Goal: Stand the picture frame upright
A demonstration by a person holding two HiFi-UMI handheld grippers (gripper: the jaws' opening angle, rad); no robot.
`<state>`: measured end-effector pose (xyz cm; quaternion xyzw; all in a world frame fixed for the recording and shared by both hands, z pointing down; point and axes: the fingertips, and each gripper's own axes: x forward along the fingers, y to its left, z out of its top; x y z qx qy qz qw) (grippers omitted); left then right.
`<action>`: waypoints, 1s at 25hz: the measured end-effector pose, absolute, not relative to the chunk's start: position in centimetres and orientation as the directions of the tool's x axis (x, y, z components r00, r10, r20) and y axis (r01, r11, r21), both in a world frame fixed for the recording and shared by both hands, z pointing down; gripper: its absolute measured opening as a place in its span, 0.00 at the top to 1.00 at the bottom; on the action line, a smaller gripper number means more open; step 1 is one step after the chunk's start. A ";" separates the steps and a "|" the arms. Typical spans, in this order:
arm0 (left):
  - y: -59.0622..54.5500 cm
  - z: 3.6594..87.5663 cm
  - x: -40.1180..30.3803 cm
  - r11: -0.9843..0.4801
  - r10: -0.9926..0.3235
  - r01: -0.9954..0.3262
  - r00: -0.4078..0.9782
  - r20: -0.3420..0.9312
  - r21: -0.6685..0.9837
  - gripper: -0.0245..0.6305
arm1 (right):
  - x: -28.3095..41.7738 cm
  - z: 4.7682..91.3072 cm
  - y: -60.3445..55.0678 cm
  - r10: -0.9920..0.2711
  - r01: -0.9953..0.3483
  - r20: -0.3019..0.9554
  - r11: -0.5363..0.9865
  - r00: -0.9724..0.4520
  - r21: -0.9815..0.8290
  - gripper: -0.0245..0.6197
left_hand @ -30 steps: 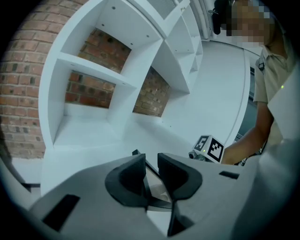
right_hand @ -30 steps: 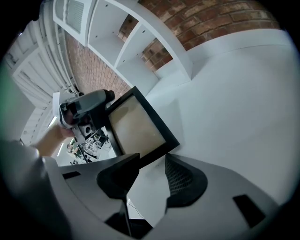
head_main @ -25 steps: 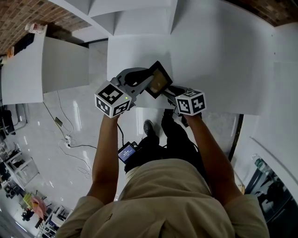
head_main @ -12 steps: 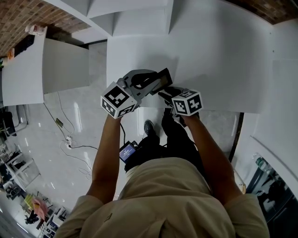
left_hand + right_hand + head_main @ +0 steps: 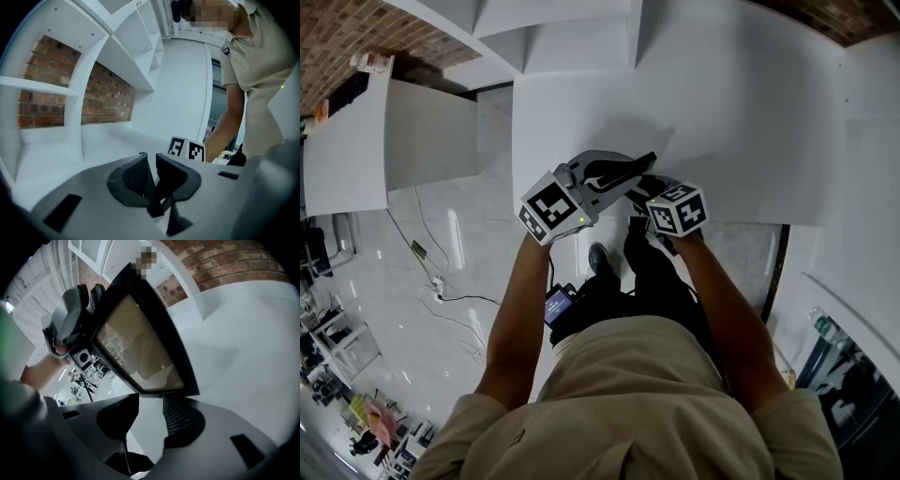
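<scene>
The picture frame point(image 5: 644, 161), black with a glass front, stands nearly edge-on over the white table point(image 5: 731, 112) near its front edge. My left gripper point(image 5: 628, 174) is shut on one edge of it; in the left gripper view only a thin dark sliver of the frame point(image 5: 151, 197) shows between the pads. The right gripper view is filled by the frame's face point(image 5: 140, 350), tilted, with its lower edge just beyond the fingertips. My right gripper point(image 5: 151, 401) is open, a gap showing between its jaws. The left gripper point(image 5: 70, 329) shows holding the frame's far edge.
White shelf compartments point(image 5: 553, 37) rise at the table's back against a brick wall point(image 5: 105, 96). The table's front edge point(image 5: 741, 223) runs just under both grippers. A second white counter point(image 5: 356, 141) stands to the left across the floor.
The frame has swung from lying face-up to nearly edge-on in the head view. My left gripper moved right and forward with it. The right gripper stayed close beside it.
</scene>
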<state>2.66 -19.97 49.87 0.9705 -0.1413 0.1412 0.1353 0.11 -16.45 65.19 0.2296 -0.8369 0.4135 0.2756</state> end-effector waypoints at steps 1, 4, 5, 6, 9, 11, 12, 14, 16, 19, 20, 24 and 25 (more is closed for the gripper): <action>-20.0 49.9 2.7 -0.925 -0.237 -0.314 0.917 0.320 0.215 0.86 | 0.2 65.2 -16.4 -0.156 -0.613 0.652 0.554 -0.742 -0.564 0.72; -20.1 50.0 2.4 -0.926 -0.238 -0.316 0.913 0.331 0.205 0.86 | 0.9 65.1 -16.2 -0.161 -0.616 0.652 0.551 -0.741 -0.564 0.72; -20.0 50.0 2.3 -0.927 -0.238 -0.316 0.913 0.332 0.204 0.86 | 1.2 65.0 -16.1 -0.162 -0.616 0.652 0.552 -0.740 -0.562 0.72; -20.0 50.0 2.3 -0.927 -0.238 -0.315 0.912 0.333 0.202 0.86 | 1.5 64.9 -16.0 -0.163 -0.616 0.653 0.553 -0.740 -0.561 0.72; -19.8 50.0 2.2 -0.931 -0.234 -0.309 0.913 0.333 0.195 0.86 | 2.9 64.2 -16.3 -0.180 -0.626 0.666 0.577 -0.724 -0.525 0.72; -19.6 49.9 2.3 -0.935 -0.224 -0.298 0.916 0.332 0.191 0.86 | 4.5 63.3 -17.2 -0.214 -0.640 0.688 0.621 -0.693 -0.452 0.72; -19.5 49.9 2.3 -0.938 -0.218 -0.291 0.918 0.331 0.189 0.86 | 5.2 62.8 -17.8 -0.233 -0.641 0.697 0.652 -0.678 -0.405 0.72; -19.2 49.8 2.3 -0.942 -0.206 -0.278 0.922 0.329 0.187 0.86 | 6.0 61.5 -19.2 -0.260 -0.610 0.702 0.732 -0.662 -0.304 0.71; -18.9 49.8 2.4 -0.946 -0.197 -0.266 0.925 0.326 0.185 0.86 | 5.7 60.1 -20.1 -0.260 -0.529 0.687 0.822 -0.679 -0.211 0.71; -18.6 49.8 2.7 -0.950 -0.183 -0.251 0.929 0.321 0.186 0.86 | 4.1 58.2 -20.5 -0.212 -0.378 0.657 0.918 -0.724 -0.121 0.70; -18.6 49.8 2.7 -0.951 -0.179 -0.246 0.930 0.320 0.186 0.86 | 3.6 57.9 -20.5 -0.194 -0.340 0.652 0.935 -0.733 -0.103 0.69; -18.8 49.9 2.7 -0.953 -0.183 -0.252 0.923 0.338 0.171 0.86 | 3.0 57.7 -20.7 -0.177 -0.284 0.656 0.957 -0.734 -0.058 0.76; -19.0 49.9 2.6 -0.952 -0.190 -0.259 0.919 0.346 0.163 0.86 | 3.0 57.6 -20.7 -0.182 -0.284 0.656 0.958 -0.732 -0.051 0.83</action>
